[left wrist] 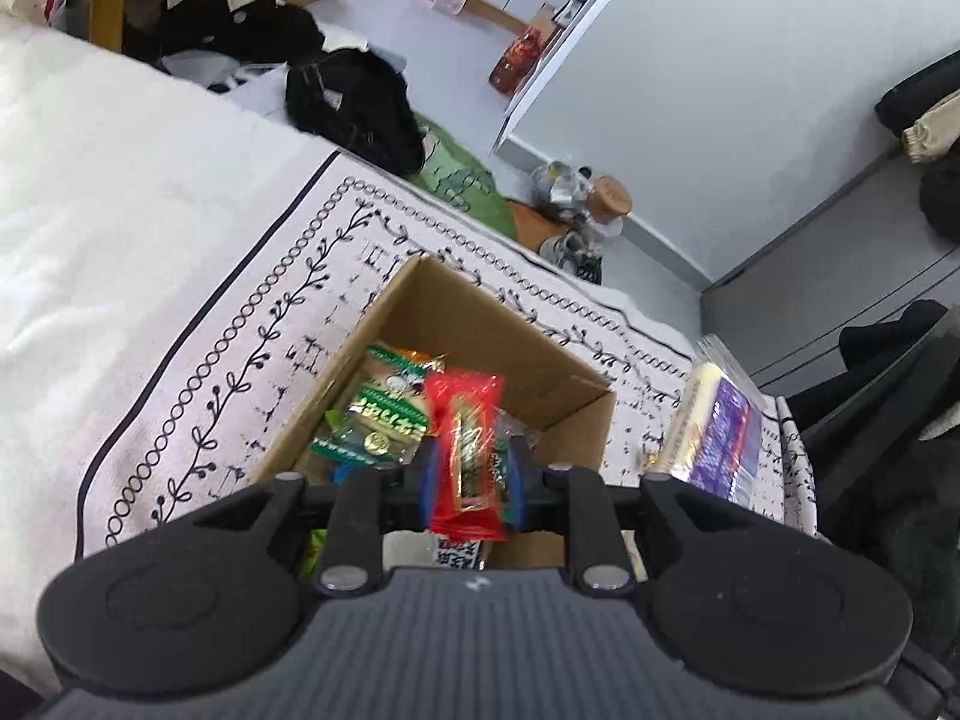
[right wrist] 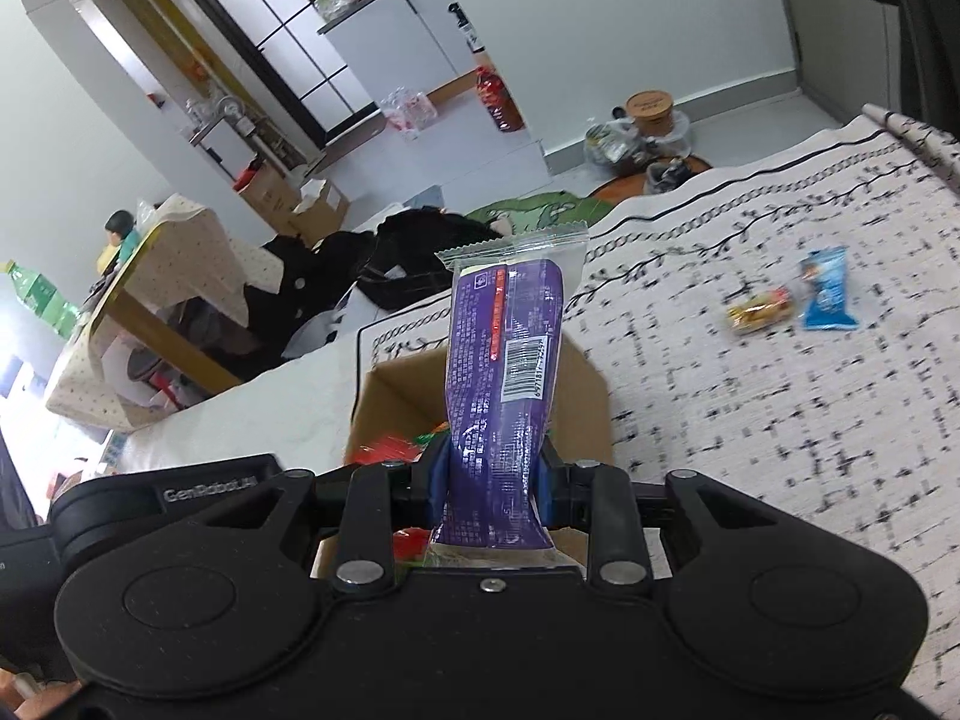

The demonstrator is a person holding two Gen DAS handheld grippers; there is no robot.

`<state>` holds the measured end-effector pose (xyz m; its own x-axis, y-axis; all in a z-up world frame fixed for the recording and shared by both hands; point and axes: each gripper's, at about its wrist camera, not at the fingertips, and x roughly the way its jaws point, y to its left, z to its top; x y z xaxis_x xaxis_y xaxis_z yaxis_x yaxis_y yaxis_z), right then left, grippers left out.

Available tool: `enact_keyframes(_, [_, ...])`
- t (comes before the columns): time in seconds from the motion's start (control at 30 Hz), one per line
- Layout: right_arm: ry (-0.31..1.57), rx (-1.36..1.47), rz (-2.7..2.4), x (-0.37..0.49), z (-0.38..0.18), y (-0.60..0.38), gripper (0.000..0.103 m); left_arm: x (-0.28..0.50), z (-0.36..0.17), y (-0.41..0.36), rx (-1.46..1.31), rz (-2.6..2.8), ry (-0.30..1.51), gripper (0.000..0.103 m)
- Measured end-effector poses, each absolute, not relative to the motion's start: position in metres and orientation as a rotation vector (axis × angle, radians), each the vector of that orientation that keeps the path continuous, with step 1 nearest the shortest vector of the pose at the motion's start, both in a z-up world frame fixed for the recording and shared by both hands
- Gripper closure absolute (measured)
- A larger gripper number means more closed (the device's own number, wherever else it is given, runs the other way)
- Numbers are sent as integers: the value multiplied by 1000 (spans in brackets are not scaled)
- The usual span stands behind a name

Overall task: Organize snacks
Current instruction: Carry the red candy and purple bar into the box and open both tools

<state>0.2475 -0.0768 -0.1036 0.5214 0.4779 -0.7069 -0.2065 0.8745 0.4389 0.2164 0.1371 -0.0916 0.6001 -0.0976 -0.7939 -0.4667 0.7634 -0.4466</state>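
The snacks are being gathered into a cardboard box [left wrist: 558, 372] that stands open on a patterned bed cover [left wrist: 240, 360], with green packets [left wrist: 384, 414] already lying at its bottom.

The largest item in hand is the purple packet [right wrist: 507, 384], which is clamped low down between the blue pads of the right gripper [right wrist: 492, 480] and held upright above the box [right wrist: 396, 396]. Its wrapper is pinched in at the grip and bulges above it, so a soft, light filling is judged likely, perhaps bread or cake; only a gentle squeeze should be needed, and crushing is the main risk. The glossy film is probably slippery, so a hold across the body, below the crimped seal, is judged safer than one on the seal alone.

The red packet [left wrist: 468, 444] is smaller and is clamped between the pads of the left gripper [left wrist: 471, 474], directly over the box. It looks flat, thin and very light, with crinkly film that bends easily; it can be taken across its middle and should drop without harm.

Smallest of all, a blue packet [right wrist: 825, 291] and a yellow-brown wrapped sweet [right wrist: 761, 311] lie just beside each other on the cover, well apart from the box. Both are blurred, but each is judged light and best pinched across its narrow width.
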Motion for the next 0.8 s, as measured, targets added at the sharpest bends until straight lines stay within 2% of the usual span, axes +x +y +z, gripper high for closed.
enact_keyframes(0.13, [962,317,428,246,-108,-66,75,214,-93,140,-711,238,925,74])
enact_keyframes(0.23, [982,297,448,245,-110,-60,72,211,-93,140,-691,263,921,62])
enact_keyframes(0.27, [985,294,438,244,-109,-59,68,212,-94,139,-687,270,925,57])
enact_keyframes(0.4, [958,254,376,238,-103,-67,39,213,-95,140,-684,275,929,52])
enact_keyframes(0.5, [947,246,345,235,-100,-80,28,213,-94,136,-666,285,929,43])
enact_keyframes(0.57, [944,244,322,236,-100,-88,26,213,-92,133,-656,289,925,34])
enact_keyframes(0.8, [934,213,274,232,-94,-117,17,214,-85,116,-623,270,911,20])
